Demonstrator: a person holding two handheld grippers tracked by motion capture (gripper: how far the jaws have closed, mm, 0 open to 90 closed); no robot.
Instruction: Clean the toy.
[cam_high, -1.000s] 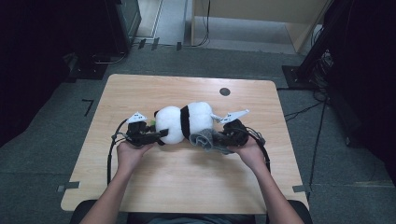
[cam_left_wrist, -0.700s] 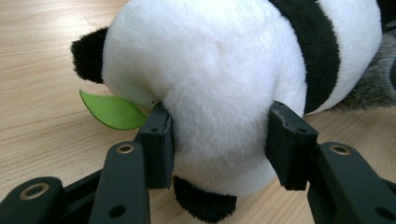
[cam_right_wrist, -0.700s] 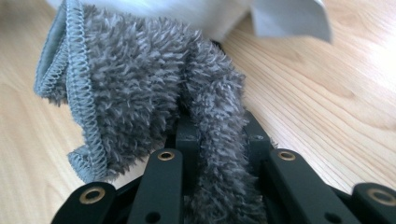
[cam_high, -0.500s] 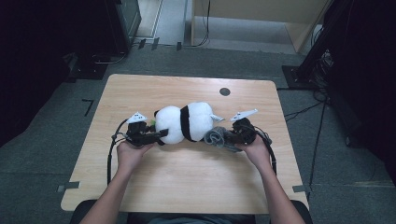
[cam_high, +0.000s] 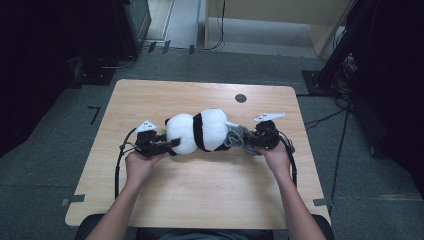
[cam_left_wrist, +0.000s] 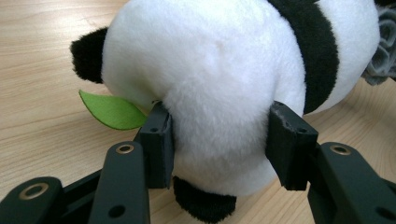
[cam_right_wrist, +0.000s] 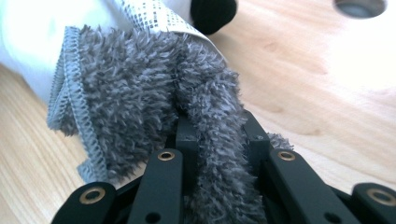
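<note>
A black and white plush panda (cam_high: 197, 131) lies on its side at the middle of the wooden table (cam_high: 200, 200). My left gripper (cam_high: 170, 144) is shut on its white head end (cam_left_wrist: 219, 93), one pad pressing into the fur on each side. A green felt leaf (cam_left_wrist: 112, 111) sticks out by the left pad. A grey fluffy cloth (cam_high: 239, 137) lies against the panda's right end. My right gripper (cam_high: 248, 143) is shut on a fold of that cloth (cam_right_wrist: 205, 130), which bunches up between the jaws. The cloth's stitched hem (cam_right_wrist: 77, 121) hangs to the left.
A round dark hole (cam_high: 240, 98) sits in the tabletop behind the panda, also seen as the hole (cam_right_wrist: 359, 7) in the right gripper view. A white care label (cam_right_wrist: 149, 11) lies on the panda above the cloth. Black equipment stands on the floor beyond the table.
My right gripper has slid to the right with the grey cloth, drawing it off the panda's end. The left gripper and the panda have stayed where they were.
</note>
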